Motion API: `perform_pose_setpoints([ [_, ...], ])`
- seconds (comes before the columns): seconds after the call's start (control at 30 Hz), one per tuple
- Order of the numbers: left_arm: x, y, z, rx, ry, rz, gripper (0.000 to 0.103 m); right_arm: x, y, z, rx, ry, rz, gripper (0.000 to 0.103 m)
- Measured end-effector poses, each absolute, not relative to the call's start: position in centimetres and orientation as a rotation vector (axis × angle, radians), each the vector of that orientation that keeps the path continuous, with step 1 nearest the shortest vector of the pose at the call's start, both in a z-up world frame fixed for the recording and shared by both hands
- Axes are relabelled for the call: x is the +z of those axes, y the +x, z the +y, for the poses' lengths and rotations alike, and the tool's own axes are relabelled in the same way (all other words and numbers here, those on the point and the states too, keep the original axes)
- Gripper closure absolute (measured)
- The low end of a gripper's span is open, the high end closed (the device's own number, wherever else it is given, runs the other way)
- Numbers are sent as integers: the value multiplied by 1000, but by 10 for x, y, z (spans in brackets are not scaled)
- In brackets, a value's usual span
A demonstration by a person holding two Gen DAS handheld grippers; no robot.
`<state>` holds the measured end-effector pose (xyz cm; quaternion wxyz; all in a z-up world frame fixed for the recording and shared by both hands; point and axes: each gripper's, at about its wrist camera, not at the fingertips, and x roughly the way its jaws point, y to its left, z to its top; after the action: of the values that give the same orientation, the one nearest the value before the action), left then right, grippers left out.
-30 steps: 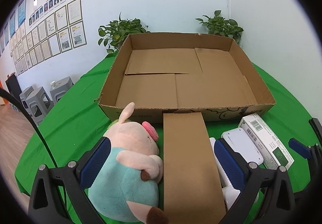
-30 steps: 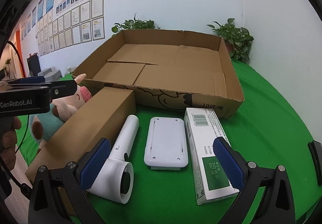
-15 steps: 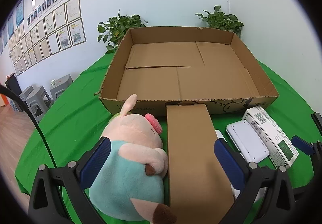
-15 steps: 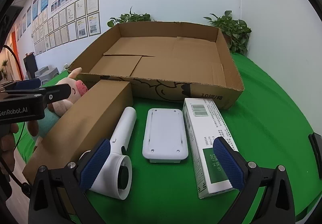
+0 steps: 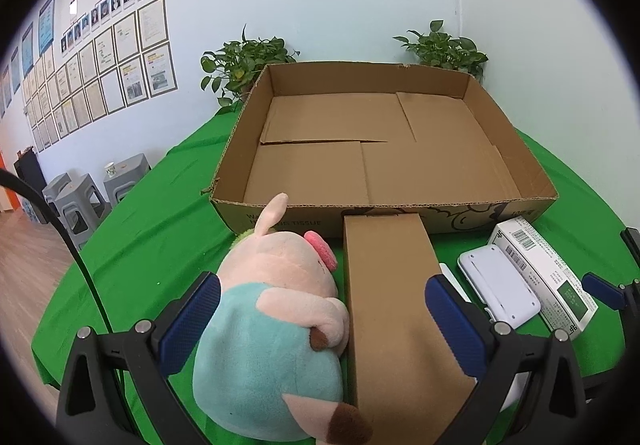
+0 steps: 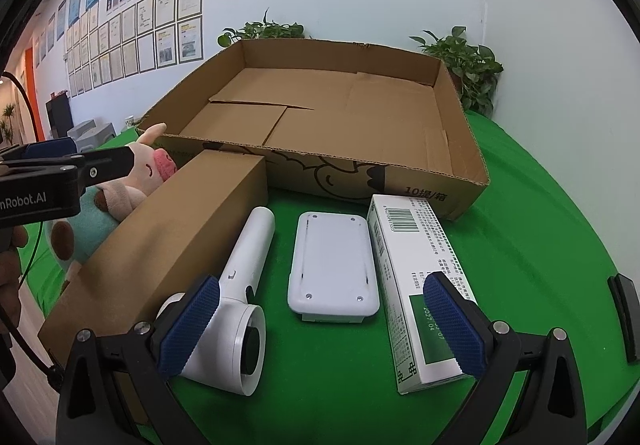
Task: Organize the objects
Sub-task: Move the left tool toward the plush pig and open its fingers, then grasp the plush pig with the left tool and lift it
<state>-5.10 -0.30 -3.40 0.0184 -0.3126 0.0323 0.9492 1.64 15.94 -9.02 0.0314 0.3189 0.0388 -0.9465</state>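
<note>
A large open cardboard tray (image 5: 384, 201) (image 6: 460, 181) lies empty on the green table. In front of it lie a pink and teal plush pig (image 5: 276, 309) (image 6: 132, 177), a long brown box (image 5: 392, 309) (image 6: 168, 237), a white hair dryer (image 6: 240, 285), a white flat device (image 6: 334, 265) (image 5: 500, 285) and a white and green carton (image 6: 420, 277) (image 5: 548, 277). My left gripper (image 5: 320, 321) is open above the pig and brown box. My right gripper (image 6: 324, 325) is open above the dryer, device and carton.
Two potted plants (image 5: 244, 65) (image 5: 444, 49) stand behind the tray against the white wall. Grey stools (image 5: 80, 197) stand left of the table. The green table's edge (image 5: 60, 297) curves at the left. A black item (image 6: 624, 317) lies at the far right.
Both grippers have risen and drawn back a little, so the tray's inside shows more. No object has moved. Both stay open.
</note>
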Motion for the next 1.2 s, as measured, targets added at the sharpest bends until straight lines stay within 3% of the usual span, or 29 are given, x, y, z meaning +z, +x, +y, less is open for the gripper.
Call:
perform_pose_setpoints([
  [0.53,-34,-55,-35,2915,-1041,-19,1,-74,29,142,-2823,856,147,0],
  [0.8,-53,-57,-46,2809,-1150,-39,2,-54,42,129,-2674,756,62,0],
  [0.97,-67,-59,-58,2780,-1232,-61,24,-41,46,111,-2533,718,41,0],
  [1.2,-64,-53,-97,2710,-1194,-262,36,-25,31,82,-2415,731,-68,0],
])
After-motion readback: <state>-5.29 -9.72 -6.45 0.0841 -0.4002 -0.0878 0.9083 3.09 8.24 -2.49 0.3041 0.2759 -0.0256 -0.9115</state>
